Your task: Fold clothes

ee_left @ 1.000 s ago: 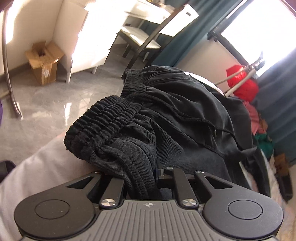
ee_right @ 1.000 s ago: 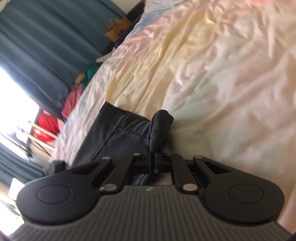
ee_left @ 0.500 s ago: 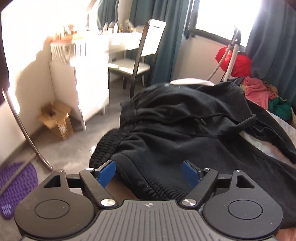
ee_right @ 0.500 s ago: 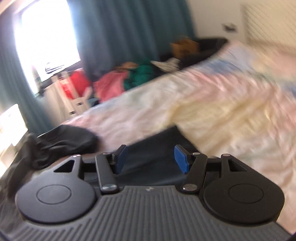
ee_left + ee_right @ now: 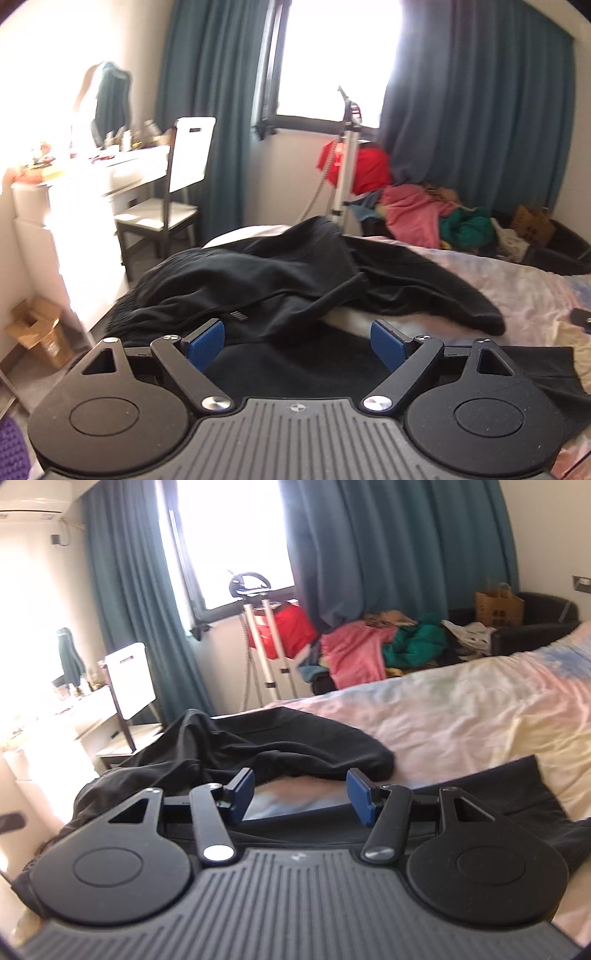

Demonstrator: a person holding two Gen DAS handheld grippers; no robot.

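The left tool [image 5: 297, 341] is seen with its blue pads [image 5: 205, 339] spread wide, and nothing is held between them. The right tool [image 5: 302, 795] is likewise wide open and empty — its pads [image 5: 360, 795] stand well apart above the bedsheet [image 5: 461, 720].

The black trousers [image 5: 295, 280] are laid across the near corner of the bed, on the pastel sheet. One part is bunched in loose folds just beyond both tools, with a rounded end resting on the sheet [image 5: 369, 753]; another part is spread flat beneath the tools, its edge reaching out to the right [image 5: 532, 786].

Behind the bed, a heap of clothes [image 5: 369, 646] — pink, green and red — is piled below the teal curtains [image 5: 476, 110], beside a garment steamer stand [image 5: 264, 638]. A white-backed chair [image 5: 177, 195] is placed at a dressing table [image 5: 122, 166] on the left, and a cardboard box [image 5: 37, 328] is seen on the floor. A paper bag [image 5: 498, 605] sits on a dark armchair [image 5: 543, 620] at the far right.
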